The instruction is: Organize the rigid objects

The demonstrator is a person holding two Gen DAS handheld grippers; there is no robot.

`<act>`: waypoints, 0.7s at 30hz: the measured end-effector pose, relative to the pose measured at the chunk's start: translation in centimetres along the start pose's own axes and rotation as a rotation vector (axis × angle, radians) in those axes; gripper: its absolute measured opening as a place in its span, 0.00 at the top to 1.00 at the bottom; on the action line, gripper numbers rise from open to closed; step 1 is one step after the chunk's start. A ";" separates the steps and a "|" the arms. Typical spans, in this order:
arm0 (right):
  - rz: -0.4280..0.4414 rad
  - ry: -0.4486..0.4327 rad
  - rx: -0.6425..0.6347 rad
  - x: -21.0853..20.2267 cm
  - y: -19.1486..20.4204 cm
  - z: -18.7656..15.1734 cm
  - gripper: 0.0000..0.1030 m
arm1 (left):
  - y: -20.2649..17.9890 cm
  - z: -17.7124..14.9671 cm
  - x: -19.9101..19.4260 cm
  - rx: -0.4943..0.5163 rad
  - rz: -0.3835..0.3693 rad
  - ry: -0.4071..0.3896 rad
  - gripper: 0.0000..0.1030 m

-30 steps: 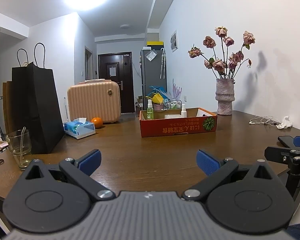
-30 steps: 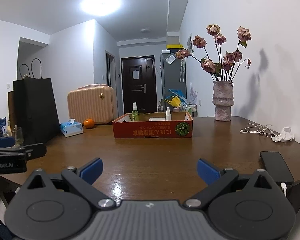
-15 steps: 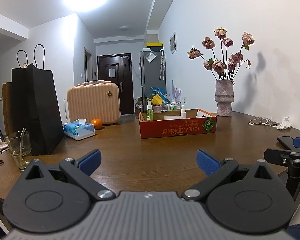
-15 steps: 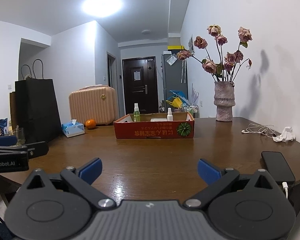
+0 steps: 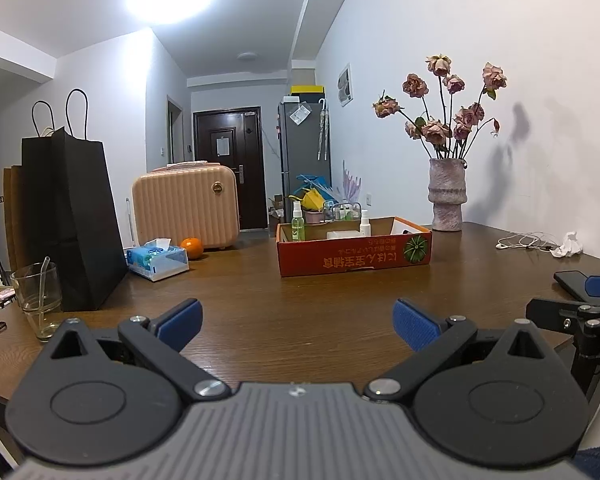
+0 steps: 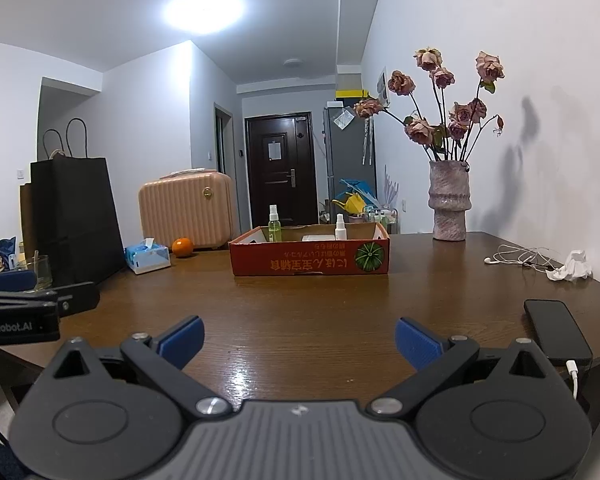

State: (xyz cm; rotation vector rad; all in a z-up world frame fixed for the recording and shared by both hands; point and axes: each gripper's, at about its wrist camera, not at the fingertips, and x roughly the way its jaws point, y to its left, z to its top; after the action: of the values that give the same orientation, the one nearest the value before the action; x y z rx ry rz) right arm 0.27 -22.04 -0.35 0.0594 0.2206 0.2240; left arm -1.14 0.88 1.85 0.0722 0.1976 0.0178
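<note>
At the near edge of the wooden table [image 6: 300, 312], both grippers are held low and level, well short of anything to be sorted: the left gripper [image 5: 296, 322] is seen with its blue pads spread wide and nothing between them, and the right gripper [image 6: 298, 340] is likewise spread and empty. Just beside the right gripper's outer finger a black phone [image 6: 556, 330] lies flat with a white charging cable [image 6: 573, 376] plugged into its near end; if the gripper is swung outward or forward carelessly, the phone could be pushed off the edge or the cable snagged. On the left side a drinking glass [image 5: 36, 300] with a straw stands close to the table edge beside a tall black paper bag [image 5: 72, 220], and both could be toppled by a wide sweep of the left gripper. Farther on, a tissue box [image 5: 158, 260] and an orange [image 5: 191, 247] sit apart from the red cardboard box [image 6: 310, 256], in which a green spray bottle [image 6: 274, 226] and a white spray bottle [image 6: 340, 227] stand upright; these slim bottles are judged easy to tip if the box is nudged or a grasp is taken too high. Beyond the box, a vase of dried roses [image 6: 449, 204] is placed near the wall, with tangled earphones [image 6: 520, 257] and crumpled paper [image 6: 574, 266] to its right, and the vase could be knocked by a long reach.
</note>
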 end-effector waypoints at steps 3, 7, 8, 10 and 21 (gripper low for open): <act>-0.003 -0.002 0.003 -0.1 -0.1 0.0 0.01 | 0.0 0.0 0.0 0.001 0.001 -0.003 0.00; 0.002 -0.001 0.006 -0.1 0.0 -0.1 0.00 | 0.0 0.0 0.0 0.001 0.002 -0.004 0.00; 0.003 -0.004 0.007 -0.1 0.0 0.0 0.00 | 0.0 0.0 0.0 0.002 0.002 -0.005 0.00; 0.000 -0.009 0.007 -0.2 0.0 0.0 0.00 | 0.0 0.0 0.0 0.002 0.001 -0.005 0.00; 0.000 -0.009 0.006 -0.3 -0.1 -0.2 0.00 | -0.1 0.0 0.0 0.003 -0.001 -0.005 0.00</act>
State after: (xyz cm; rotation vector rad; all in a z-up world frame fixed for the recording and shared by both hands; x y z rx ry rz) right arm -0.05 -22.17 -0.50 0.0665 0.2128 0.2226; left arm -1.17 0.78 1.88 0.0754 0.1923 0.0167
